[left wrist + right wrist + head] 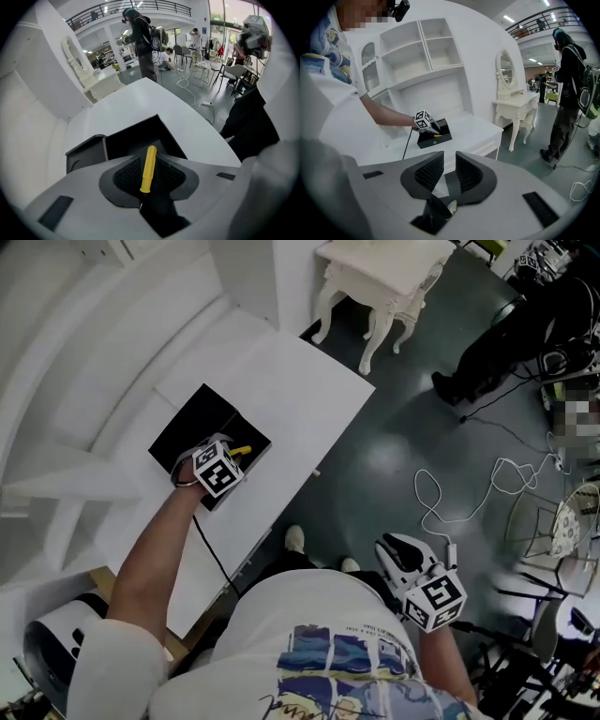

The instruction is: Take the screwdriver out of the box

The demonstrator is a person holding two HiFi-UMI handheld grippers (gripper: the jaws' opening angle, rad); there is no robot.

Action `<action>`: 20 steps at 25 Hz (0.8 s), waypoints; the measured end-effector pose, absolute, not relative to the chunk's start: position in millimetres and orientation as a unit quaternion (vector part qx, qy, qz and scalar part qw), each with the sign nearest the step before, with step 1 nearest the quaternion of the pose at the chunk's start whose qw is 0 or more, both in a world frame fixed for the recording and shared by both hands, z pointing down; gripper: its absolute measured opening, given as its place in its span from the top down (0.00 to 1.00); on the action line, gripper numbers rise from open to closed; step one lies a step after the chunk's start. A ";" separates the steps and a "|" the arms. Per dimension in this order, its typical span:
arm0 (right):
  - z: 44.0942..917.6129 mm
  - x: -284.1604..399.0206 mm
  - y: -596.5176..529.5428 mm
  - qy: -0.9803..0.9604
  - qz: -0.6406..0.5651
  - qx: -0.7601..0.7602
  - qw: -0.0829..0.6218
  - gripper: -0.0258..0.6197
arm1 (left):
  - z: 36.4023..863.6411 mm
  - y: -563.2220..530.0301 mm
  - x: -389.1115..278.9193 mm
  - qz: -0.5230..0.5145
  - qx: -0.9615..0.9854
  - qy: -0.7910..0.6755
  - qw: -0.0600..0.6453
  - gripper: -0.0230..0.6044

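Observation:
An open black box [192, 427] sits on the white table [291, 381]. In it lies the screwdriver [243, 450] with its yellow handle. My left gripper [234, 457] points steeply down into the box. In the left gripper view the handle [149, 168] stands between the two pads [127, 171]; a gap shows on both sides, so the left gripper [146, 161] is open around it. My right gripper [394, 549] hangs over the floor by my body, open with nothing between its fingers [429, 171]. From the right gripper view the box [440, 136] and left gripper [432, 127] show far off.
A white dressing table [384, 277] stands beyond the table's far corner. White shelves [422, 51] rise behind the table. A white cable [469, 502] loops on the grey floor, a person in black [497, 348] stands at upper right, and wire chairs [553, 531] crowd the right edge.

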State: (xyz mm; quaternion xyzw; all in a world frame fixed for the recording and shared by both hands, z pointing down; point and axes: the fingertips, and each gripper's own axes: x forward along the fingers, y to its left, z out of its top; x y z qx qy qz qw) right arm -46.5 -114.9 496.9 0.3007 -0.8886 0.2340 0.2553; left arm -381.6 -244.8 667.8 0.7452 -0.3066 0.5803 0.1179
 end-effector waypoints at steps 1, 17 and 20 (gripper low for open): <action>496.1 -46.4 -116.4 -0.887 0.236 0.305 0.255 0.81 | 670.0 -245.6 -380.7 0.585 0.744 -0.300 0.120 0.79; 506.1 -41.7 -123.2 -0.878 0.255 0.319 0.250 0.81 | 704.9 -246.2 -370.5 0.634 0.721 -0.231 0.156 0.75; 505.5 -38.4 -123.2 -0.873 0.261 0.325 0.252 0.82 | 710.0 -245.2 -368.4 0.640 0.718 -0.219 0.164 0.75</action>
